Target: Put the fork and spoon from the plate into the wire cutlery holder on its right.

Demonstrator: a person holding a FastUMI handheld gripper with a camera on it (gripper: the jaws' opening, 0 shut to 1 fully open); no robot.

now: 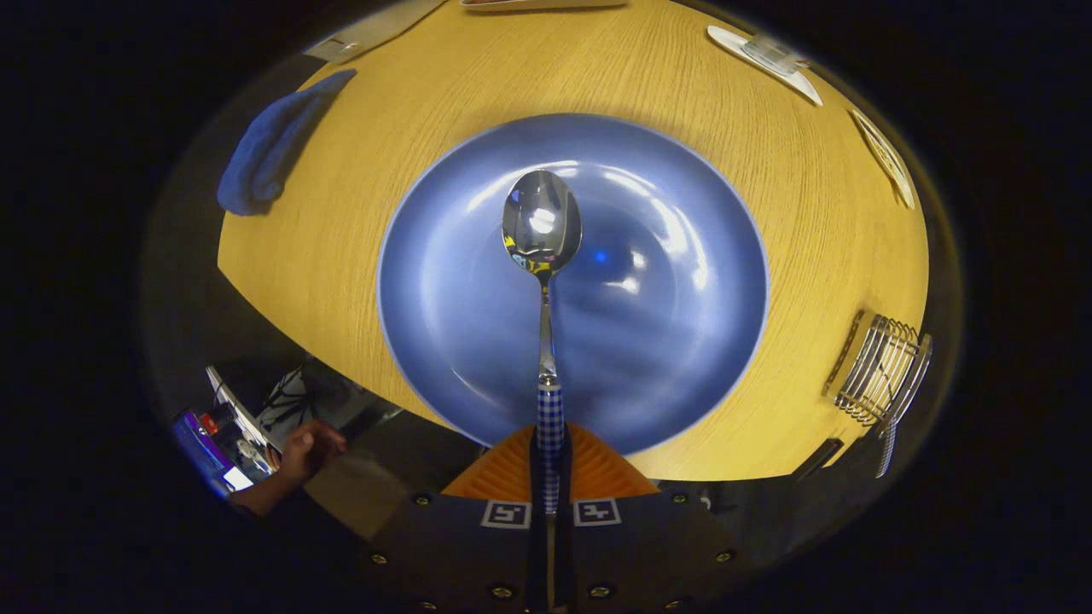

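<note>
While the gripper (550,465) is clenched on the checked handle of the spoon (543,223), both fingers pressing it from either side, the spoon sticks straight out ahead of them with its bowl hovering over the middle of the blue plate (682,358). Whether the bowl rests on the plate or hangs just above it is hard to tell through this lens; it looks lifted.

No other cutlery lies on the plate, so the spoon seems to be the last piece to leave it. To the right of the plate, well apart from it on the wooden table (341,281), stands the wire cutlery holder (883,371). A checked handle like the spoon's pokes out at its near side, which is probably the fork (887,448) already lodged there, though it is small and distorted.

Judged from that, half the job looks done: one piece in the holder, the spoon gripped but not yet carried over. What remains is moving it to the right of the plate and dropping it in.

Left of the plate lies a folded blue cloth (273,145).
</note>
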